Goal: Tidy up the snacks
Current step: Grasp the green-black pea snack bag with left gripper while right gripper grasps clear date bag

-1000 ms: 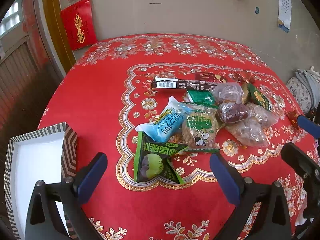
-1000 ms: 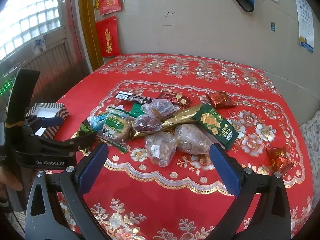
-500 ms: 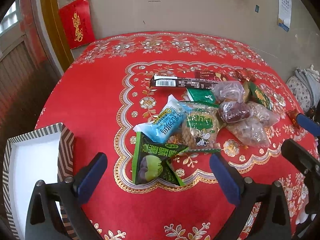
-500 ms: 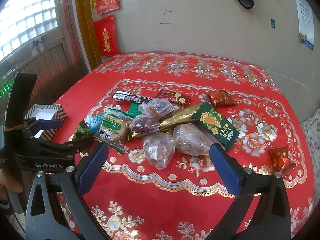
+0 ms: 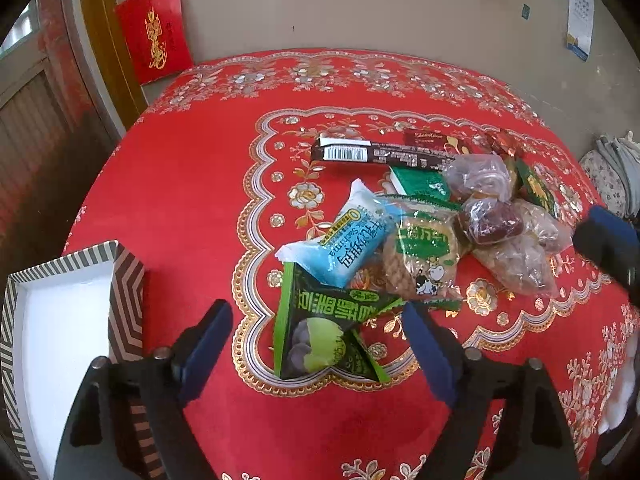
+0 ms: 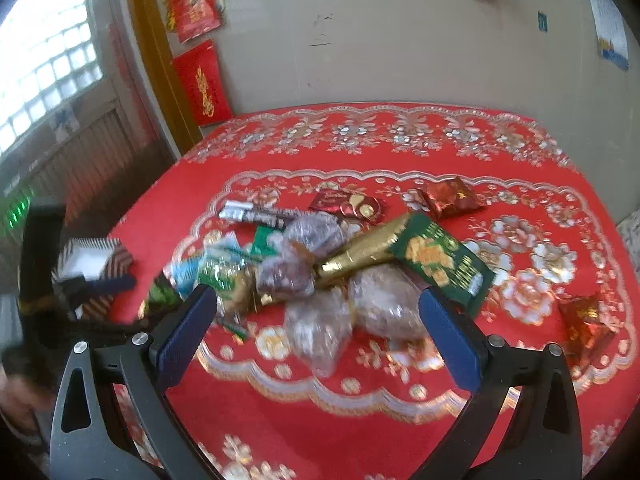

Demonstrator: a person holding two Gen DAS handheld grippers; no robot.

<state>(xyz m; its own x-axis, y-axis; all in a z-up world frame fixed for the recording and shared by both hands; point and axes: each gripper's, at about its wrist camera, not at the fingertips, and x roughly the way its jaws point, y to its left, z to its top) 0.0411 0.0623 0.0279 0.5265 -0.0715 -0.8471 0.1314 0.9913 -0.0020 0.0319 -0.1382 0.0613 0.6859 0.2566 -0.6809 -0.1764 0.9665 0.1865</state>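
The left tongs (image 5: pixel 316 340) hang wide apart over the green triangular packet (image 5: pixel 324 330) on the desk (image 5: pixel 180 184), so, I think, they should lower straight, pinch its middle and carry it to the striped box (image 5: pixel 60 320), while the right tongs (image 6: pixel 320 326) wait apart.

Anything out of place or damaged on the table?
Nothing looks torn or spilled. The snacks lie in a loose overlapping heap: the green triangular packet sits partly under the blue packet. One red foil candy lies apart near the tablecloth's edge. The striped box holds nothing visible.
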